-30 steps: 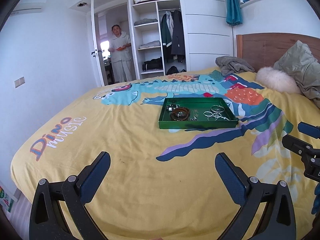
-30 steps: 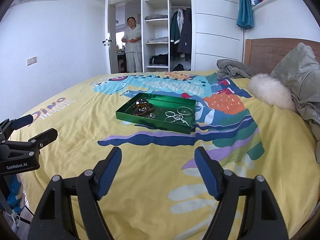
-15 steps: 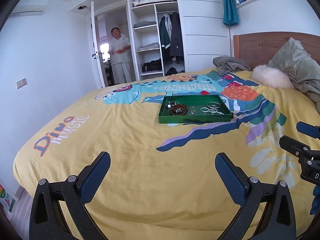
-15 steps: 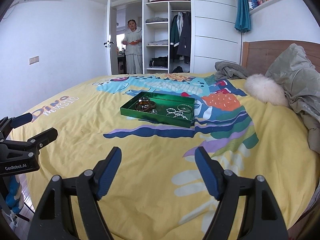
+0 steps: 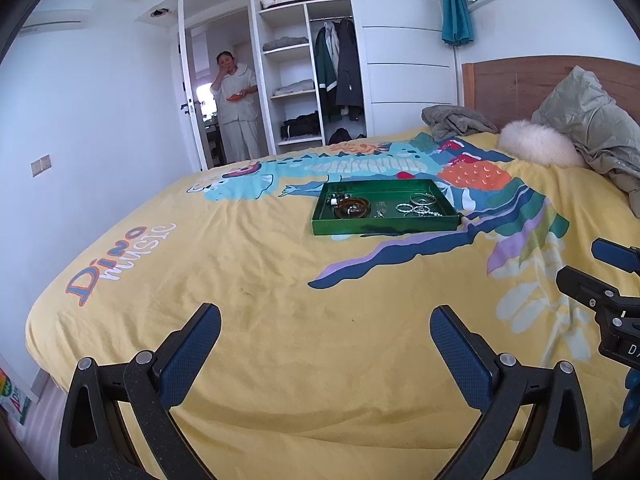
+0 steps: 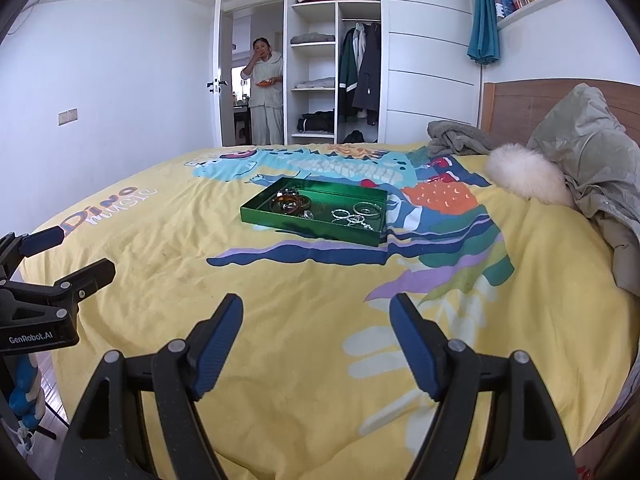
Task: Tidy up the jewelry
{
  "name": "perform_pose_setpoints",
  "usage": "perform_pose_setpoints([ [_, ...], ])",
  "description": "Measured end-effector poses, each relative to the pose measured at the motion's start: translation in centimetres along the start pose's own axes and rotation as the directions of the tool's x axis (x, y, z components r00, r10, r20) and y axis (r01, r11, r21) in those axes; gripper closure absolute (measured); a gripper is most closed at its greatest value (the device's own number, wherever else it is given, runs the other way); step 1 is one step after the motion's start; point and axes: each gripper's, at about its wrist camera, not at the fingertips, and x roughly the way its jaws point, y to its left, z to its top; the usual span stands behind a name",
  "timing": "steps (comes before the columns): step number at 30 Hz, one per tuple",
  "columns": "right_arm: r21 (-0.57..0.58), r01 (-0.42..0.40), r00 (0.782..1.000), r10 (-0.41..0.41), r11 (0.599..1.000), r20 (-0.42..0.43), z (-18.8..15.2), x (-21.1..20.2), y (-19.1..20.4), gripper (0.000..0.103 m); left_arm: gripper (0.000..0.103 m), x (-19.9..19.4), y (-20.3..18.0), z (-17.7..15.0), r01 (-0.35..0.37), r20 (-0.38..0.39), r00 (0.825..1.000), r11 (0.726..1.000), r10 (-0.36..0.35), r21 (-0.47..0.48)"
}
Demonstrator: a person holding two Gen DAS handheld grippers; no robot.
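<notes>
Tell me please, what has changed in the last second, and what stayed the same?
Both cameras drew back a little: the tray looks smaller and farther away. The woman in the doorway raised a hand to her mouth. Nothing was gripped or released. The left gripper and right gripper stayed open and empty; the jewelry stayed in the tray.

One green tray (image 5: pixel 384 227) at frame centre. Inside: one amber bangle (image 5: pixel 352 207) at left, roughly four silver rings or bangles (image 5: pixel 418 205) at right, a few smaller pieces too tiny to count. Two grippers: left gripper (image 5: pixel 325 334), right gripper (image 6: pixel 316 322). One person (image 5: pixel 237 110) at upper left. One white fluffy cushion (image 5: pixel 538 144) at right.
</notes>
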Motion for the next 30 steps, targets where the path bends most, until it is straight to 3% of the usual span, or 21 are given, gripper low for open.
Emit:
perform_pose_setpoints([
  [30,0.027,0.032,0.999,-0.032,0.999,0.004,-0.7,1.3,-1.3,0.028,0.0,1.2,-1.0,-0.7,0.039,-0.027,0.999,0.999,-0.038,0.01],
])
